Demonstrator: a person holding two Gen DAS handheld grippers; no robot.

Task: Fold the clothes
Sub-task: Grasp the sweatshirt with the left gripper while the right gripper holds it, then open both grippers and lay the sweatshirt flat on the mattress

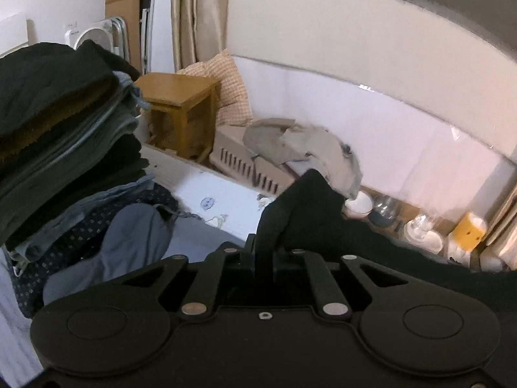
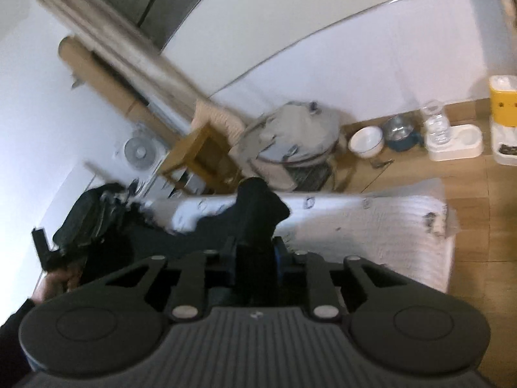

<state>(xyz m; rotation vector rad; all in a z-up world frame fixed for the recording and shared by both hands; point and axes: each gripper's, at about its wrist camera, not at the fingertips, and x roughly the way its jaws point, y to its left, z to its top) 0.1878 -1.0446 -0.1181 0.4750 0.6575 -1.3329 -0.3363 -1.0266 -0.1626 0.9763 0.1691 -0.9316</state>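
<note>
Between the fingers of the left gripper (image 1: 263,252) a black garment (image 1: 323,213) shows, and the right gripper (image 2: 257,252), black with blue pads, has the same black cloth. Left of the left gripper the stack of folded clothes (image 1: 64,123) runs black, brown, then grey-blue denim, over a navy piece with small pale dots (image 1: 77,236). Ahead stand a honey-brown wooden stool (image 1: 181,110), an orange-checked pillow (image 1: 232,93), and a beige-grey garment (image 1: 303,148). Far right sits a yellow-and-white feeder (image 2: 502,103).

Clothes stack (image 1: 64,135) blocking left; bed (image 2: 371,236) right free.
</note>
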